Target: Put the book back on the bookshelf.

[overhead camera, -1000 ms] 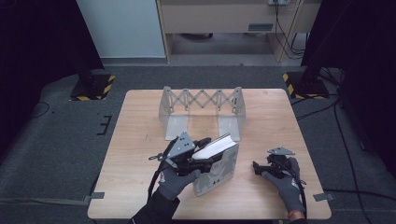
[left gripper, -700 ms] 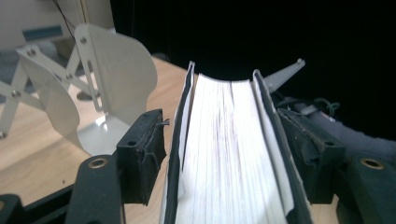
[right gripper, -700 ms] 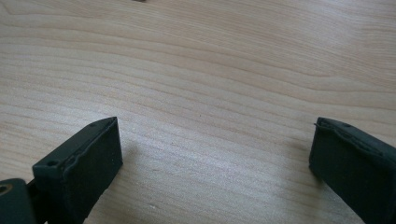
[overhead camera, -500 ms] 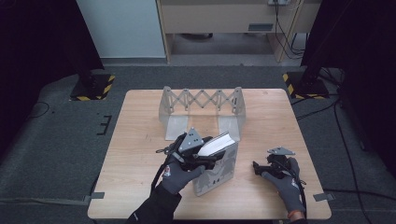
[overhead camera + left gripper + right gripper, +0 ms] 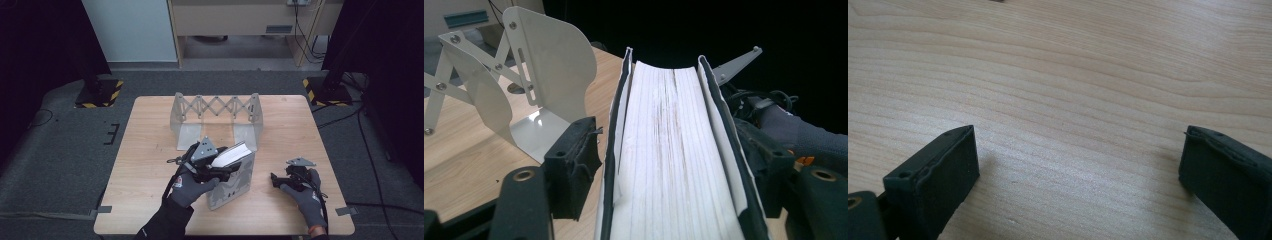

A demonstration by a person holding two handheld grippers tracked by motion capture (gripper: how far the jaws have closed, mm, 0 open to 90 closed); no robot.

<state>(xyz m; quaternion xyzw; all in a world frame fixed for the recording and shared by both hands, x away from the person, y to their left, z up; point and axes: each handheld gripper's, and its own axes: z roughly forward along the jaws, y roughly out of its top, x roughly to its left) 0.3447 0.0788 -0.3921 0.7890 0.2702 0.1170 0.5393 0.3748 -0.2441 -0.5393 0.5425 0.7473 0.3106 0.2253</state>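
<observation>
Now: Book Gripped at the Near Edge of the Tabletop

Now the left tongs (image 5: 225, 170) grasp a book (image 5: 235, 154) across its thickness, one pad against each cover. In the left gripper view the book (image 5: 674, 150) runs straight away from the camera, its pale page edges showing between two dark covers, with a black pad (image 5: 574, 165) pressed against its left cover. The book is held tilted just above the wooden tabletop (image 5: 150, 150), in the near middle, close in front of a grey metal expanding book rack (image 5: 216, 117) that stands at the far middle. The right tongs (image 5: 276, 181) rest low on the tabletop to the right, well apart from the book. Their jaws stand wide and released, with bare wood (image 5: 1073, 100) between them.
</observation>
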